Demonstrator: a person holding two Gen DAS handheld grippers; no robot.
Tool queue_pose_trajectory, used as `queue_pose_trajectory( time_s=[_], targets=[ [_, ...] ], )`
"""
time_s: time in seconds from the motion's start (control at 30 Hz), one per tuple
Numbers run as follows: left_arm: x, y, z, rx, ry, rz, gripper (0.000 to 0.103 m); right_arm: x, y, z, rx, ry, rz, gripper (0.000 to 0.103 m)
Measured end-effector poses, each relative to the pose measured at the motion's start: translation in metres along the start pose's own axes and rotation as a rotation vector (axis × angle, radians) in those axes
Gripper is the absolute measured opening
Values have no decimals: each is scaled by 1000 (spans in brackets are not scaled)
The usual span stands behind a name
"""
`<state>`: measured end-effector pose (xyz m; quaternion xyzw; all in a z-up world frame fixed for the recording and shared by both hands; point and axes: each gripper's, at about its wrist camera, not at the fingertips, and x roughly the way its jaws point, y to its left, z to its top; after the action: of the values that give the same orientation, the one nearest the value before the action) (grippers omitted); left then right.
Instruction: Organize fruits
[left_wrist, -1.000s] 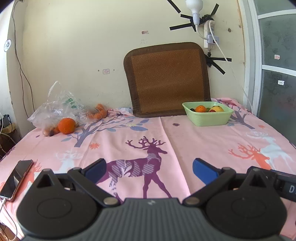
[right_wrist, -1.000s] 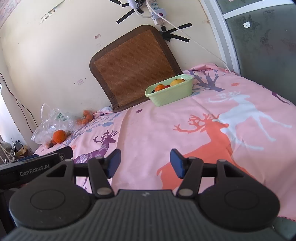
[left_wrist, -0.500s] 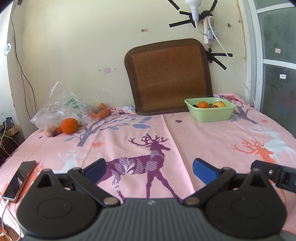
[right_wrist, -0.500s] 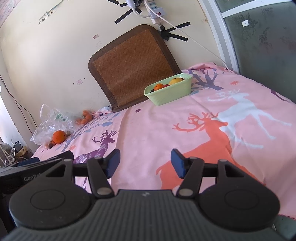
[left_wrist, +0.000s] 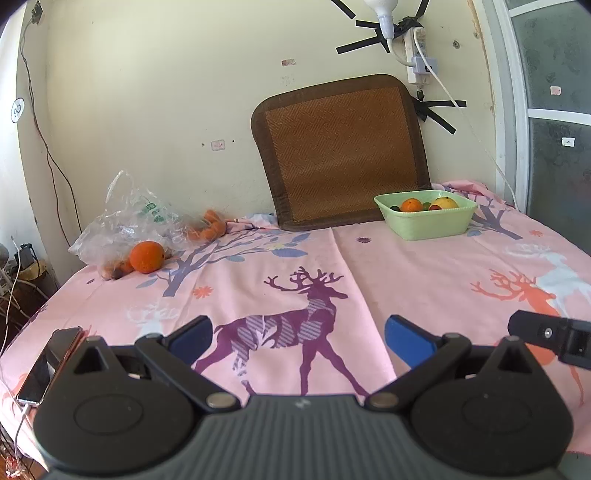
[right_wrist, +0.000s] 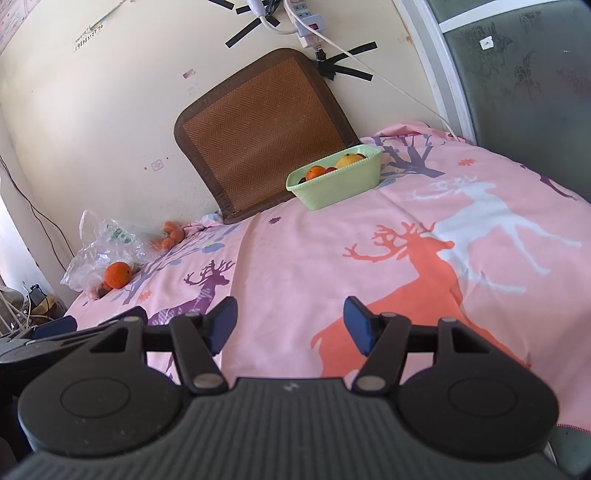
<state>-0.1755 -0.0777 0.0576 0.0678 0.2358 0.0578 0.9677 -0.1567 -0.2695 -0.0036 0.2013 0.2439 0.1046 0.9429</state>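
Beside the green basin (left_wrist: 424, 225), which already holds several fruits, nothing more waits; a loose orange (left_wrist: 146, 256) lies far left by the plastic bag (left_wrist: 125, 221). Left gripper (left_wrist: 295, 338) and right gripper (right_wrist: 290, 325) gape, empty.

A pink cloth printed with deer and trees (left_wrist: 424, 280) covers the flat surface that fills the lower half of both views. At the left of the frame lies a crumpled clear plastic bag (left_wrist: 122, 225), with a round orange fruit (left_wrist: 146, 256) at its open front edge and small orange pieces (left_wrist: 210, 229) just right of it. A pale green rectangular plastic tub (left_wrist: 428, 221) holding fruit sits at upper right. A dark smartphone (left_wrist: 48, 365) lies at the lower left edge. A brown woven mat (left_wrist: 343, 147) stands on the far edge, leaning on the wall.
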Motion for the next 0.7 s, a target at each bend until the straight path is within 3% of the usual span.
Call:
queue_pose_trajectory(
  time_s=[0.7],
  targets=[
    [-10,1,1,-6,-54,-5,103,0,0,0,3,0,-2,66]
  ],
)
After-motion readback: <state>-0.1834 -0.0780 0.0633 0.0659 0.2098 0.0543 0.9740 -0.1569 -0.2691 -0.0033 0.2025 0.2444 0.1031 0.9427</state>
